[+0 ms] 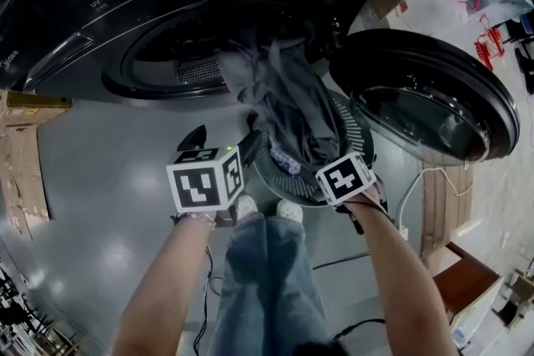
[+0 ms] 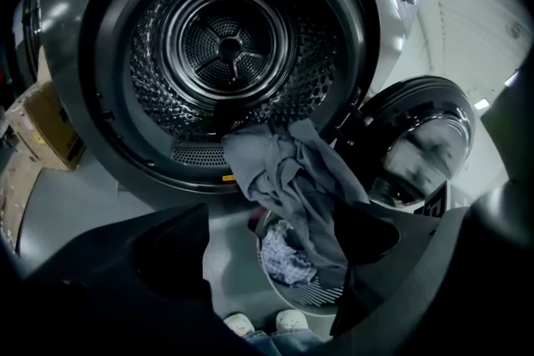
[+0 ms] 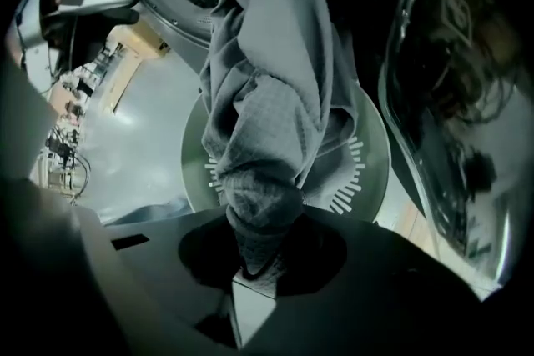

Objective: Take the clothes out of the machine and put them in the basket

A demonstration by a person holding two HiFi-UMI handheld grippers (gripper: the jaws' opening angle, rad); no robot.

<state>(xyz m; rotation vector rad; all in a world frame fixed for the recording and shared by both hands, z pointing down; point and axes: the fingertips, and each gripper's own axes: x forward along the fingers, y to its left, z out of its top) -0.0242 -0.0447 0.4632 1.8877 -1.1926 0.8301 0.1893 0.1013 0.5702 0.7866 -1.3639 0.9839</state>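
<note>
— At the far left, what's that beside the machine?

— That's a cardboard box on the floor. Next along is the left gripper, with its jaws spread wide and nothing between them. It's tilted down and facing the drum.

— And where are the clothes?

— A grey garment hangs from the lip of the drum opening and runs down over the basket. The basket sits on the floor right in front of the machine, just beyond the person's shoes. A pale patterned cloth already lies inside it.

— Who's got hold of the grey one?

— The right gripper. It points down above the basket, and its jaws are clamped tight on a bunched fold of the fabric. Further right, the round door stands swung open.
</note>
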